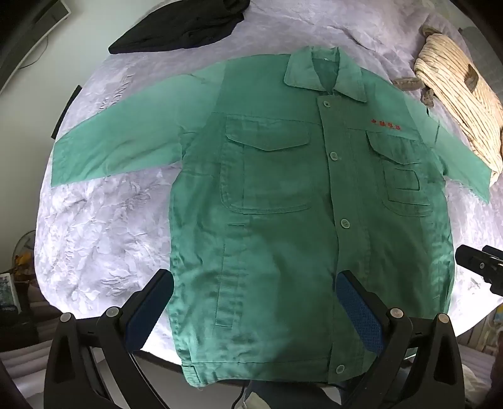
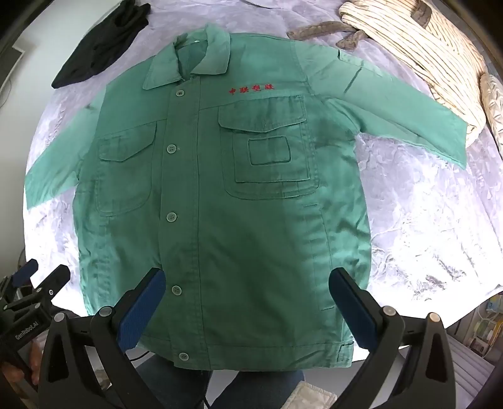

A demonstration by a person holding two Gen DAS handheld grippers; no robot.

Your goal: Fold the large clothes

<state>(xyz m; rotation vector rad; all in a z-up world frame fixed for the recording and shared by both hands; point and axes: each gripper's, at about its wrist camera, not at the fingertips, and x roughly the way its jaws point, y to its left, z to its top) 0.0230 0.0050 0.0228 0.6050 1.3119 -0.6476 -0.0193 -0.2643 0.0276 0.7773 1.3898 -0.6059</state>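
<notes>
A green buttoned work jacket point(image 1: 276, 201) point(image 2: 220, 201) lies flat and face up on a pale lilac bed cover point(image 1: 94, 239), collar away from me, both sleeves spread out sideways. Red embroidered characters sit above one chest pocket. My left gripper point(image 1: 254, 299) hangs high over the jacket's lower half, jaws wide open with nothing between them. My right gripper point(image 2: 246, 292) hovers over the hem area as well, open and empty. The left gripper point(image 2: 41, 277) also shows at the right wrist view's left edge, and the right gripper point(image 1: 481, 264) at the left wrist view's right edge.
A black garment point(image 1: 182, 25) point(image 2: 100, 44) lies crumpled at the far left of the bed. A cream striped garment point(image 1: 459, 94) point(image 2: 418, 53) lies at the far right, near the jacket's sleeve. The bed's near edge runs under the hem, with a person's dark trousers point(image 2: 245, 387) below.
</notes>
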